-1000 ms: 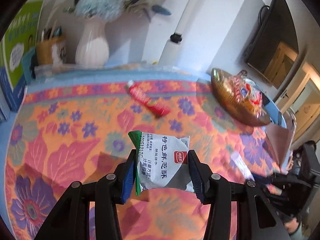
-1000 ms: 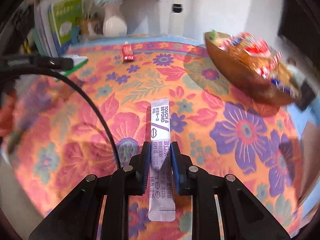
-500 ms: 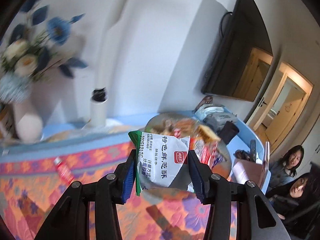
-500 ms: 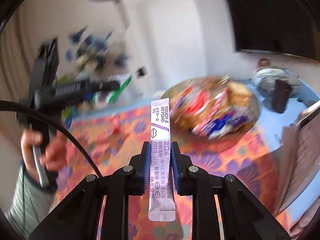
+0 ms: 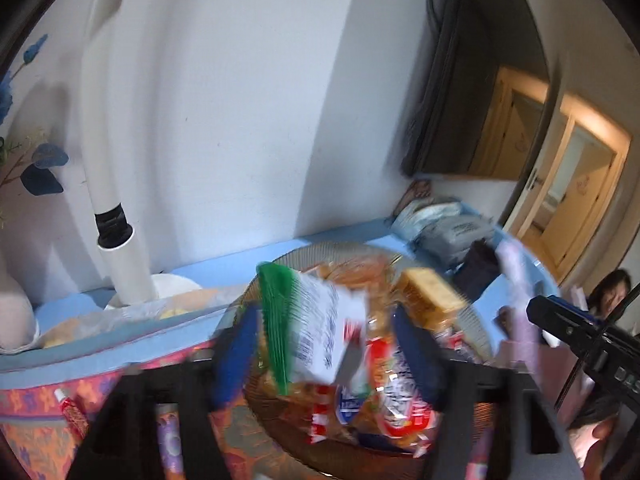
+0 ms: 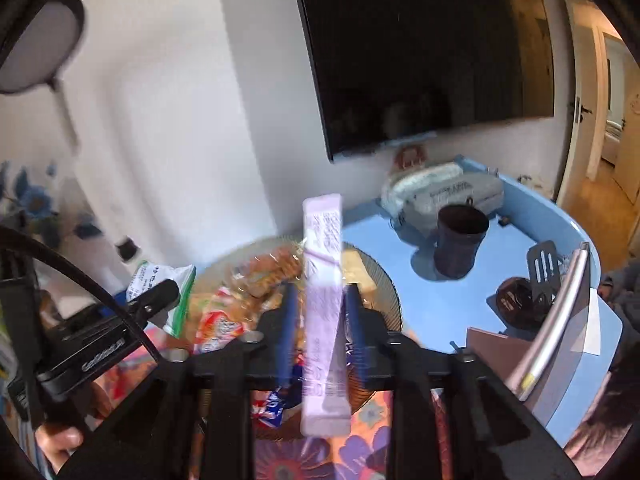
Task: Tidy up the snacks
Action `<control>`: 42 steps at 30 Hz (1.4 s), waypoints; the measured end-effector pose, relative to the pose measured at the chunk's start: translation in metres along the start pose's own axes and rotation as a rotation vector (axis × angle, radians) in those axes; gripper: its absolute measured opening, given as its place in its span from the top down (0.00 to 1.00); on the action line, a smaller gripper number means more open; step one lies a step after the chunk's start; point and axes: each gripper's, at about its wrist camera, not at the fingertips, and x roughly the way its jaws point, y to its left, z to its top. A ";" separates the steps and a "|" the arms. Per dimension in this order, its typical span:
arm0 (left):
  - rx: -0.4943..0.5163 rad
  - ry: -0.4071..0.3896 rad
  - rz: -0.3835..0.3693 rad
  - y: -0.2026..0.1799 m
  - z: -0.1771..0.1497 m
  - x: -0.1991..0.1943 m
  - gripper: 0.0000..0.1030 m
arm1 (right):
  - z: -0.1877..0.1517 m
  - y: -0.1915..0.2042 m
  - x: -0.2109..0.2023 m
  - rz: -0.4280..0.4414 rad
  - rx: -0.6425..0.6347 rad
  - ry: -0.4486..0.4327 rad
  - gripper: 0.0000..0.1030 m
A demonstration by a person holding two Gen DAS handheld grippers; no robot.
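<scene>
A brown glass bowl (image 5: 332, 245) heaped with wrapped snacks sits under both grippers. In the left wrist view my left gripper (image 5: 326, 354) hangs over it, jaws opening and wide apart. The white and green snack packet (image 5: 316, 328) is tilted and blurred between the pads, clear of both. In the right wrist view my right gripper (image 6: 320, 326) is above the bowl's rim (image 6: 394, 292), jaws opening. The lilac sachet (image 6: 324, 300) stands between its blue pads (image 6: 286, 332), with a thin gap beside the left one. The left gripper's packet (image 6: 160, 284) shows at the left.
A red tube snack (image 5: 72, 412) lies on the floral cloth (image 5: 40, 440). A white tube stand (image 5: 120, 256) rises behind the bowl. A dark cup (image 6: 460, 240), grey packs (image 6: 440, 192) and a spatula (image 6: 544, 264) sit on the blue table. A person (image 5: 612, 292) sits at the right.
Both grippers rose from the floral cloth and swung over the snack bowl. The left jaws spread and the packet tipped loose. The right jaws widened slightly around the sachet.
</scene>
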 end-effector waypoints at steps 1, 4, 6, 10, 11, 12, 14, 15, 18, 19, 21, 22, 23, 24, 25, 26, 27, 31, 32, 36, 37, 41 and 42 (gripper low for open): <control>-0.001 -0.004 0.017 0.003 -0.002 -0.002 0.25 | -0.001 0.000 0.004 0.013 -0.002 0.017 0.51; -0.015 -0.026 0.012 0.018 -0.013 -0.027 0.25 | -0.008 0.001 -0.003 0.055 -0.022 -0.002 0.51; -0.047 -0.040 0.015 0.035 -0.021 -0.052 0.25 | -0.015 0.006 -0.017 0.106 -0.035 -0.022 0.51; -0.121 -0.071 0.054 0.076 -0.044 -0.120 0.25 | -0.031 0.034 -0.052 0.228 -0.105 -0.036 0.46; -0.129 -0.068 0.082 0.084 -0.050 -0.134 0.25 | -0.036 0.042 -0.060 0.256 -0.119 -0.036 0.45; -0.140 -0.064 0.124 0.093 -0.059 -0.150 0.25 | -0.043 0.051 -0.069 0.296 -0.134 -0.032 0.44; -0.165 -0.062 0.182 0.110 -0.079 -0.178 0.25 | -0.053 0.069 -0.080 0.376 -0.159 -0.007 0.44; -0.180 -0.057 0.203 0.118 -0.091 -0.190 0.25 | -0.070 0.091 -0.090 0.470 -0.190 0.042 0.44; -0.235 -0.044 0.256 0.142 -0.127 -0.211 0.24 | -0.089 0.111 -0.093 0.574 -0.202 0.103 0.39; -0.260 -0.029 0.278 0.151 -0.144 -0.213 0.23 | -0.101 0.120 -0.090 0.622 -0.202 0.140 0.33; -0.285 0.003 0.302 0.163 -0.166 -0.203 0.23 | -0.122 0.135 -0.079 0.665 -0.211 0.194 0.28; -0.298 0.021 0.309 0.170 -0.178 -0.193 0.23 | -0.135 0.144 -0.071 0.644 -0.230 0.197 0.28; -0.312 0.034 0.317 0.177 -0.190 -0.182 0.23 | -0.146 0.152 -0.062 0.604 -0.262 0.189 0.28; -0.318 0.038 0.324 0.181 -0.196 -0.176 0.23 | -0.156 0.160 -0.051 0.557 -0.302 0.184 0.28; -0.331 0.035 0.329 0.187 -0.205 -0.167 0.23 | -0.165 0.168 -0.038 0.521 -0.337 0.186 0.28; -0.345 0.033 0.327 0.192 -0.211 -0.160 0.23 | -0.172 0.172 -0.027 0.501 -0.363 0.180 0.28; -0.352 0.031 0.332 0.194 -0.216 -0.156 0.23 | -0.179 0.177 -0.017 0.474 -0.399 0.173 0.28; -0.394 0.002 0.313 0.199 -0.226 -0.158 0.23 | -0.193 0.177 0.016 0.396 -0.457 0.171 0.28; -0.402 -0.009 0.325 0.199 -0.226 -0.160 0.22 | -0.192 0.175 0.023 0.408 -0.436 0.198 0.28; -0.439 -0.001 0.346 0.204 -0.230 -0.158 0.22 | -0.187 0.156 0.038 0.404 -0.349 0.256 0.27; -0.449 0.001 0.341 0.206 -0.230 -0.158 0.22 | -0.187 0.153 0.040 0.407 -0.334 0.268 0.27; -0.500 -0.001 0.337 0.214 -0.233 -0.160 0.22 | -0.187 0.150 0.036 0.429 -0.326 0.261 0.27; -0.509 -0.004 0.337 0.216 -0.233 -0.161 0.22 | -0.187 0.152 0.034 0.430 -0.332 0.255 0.26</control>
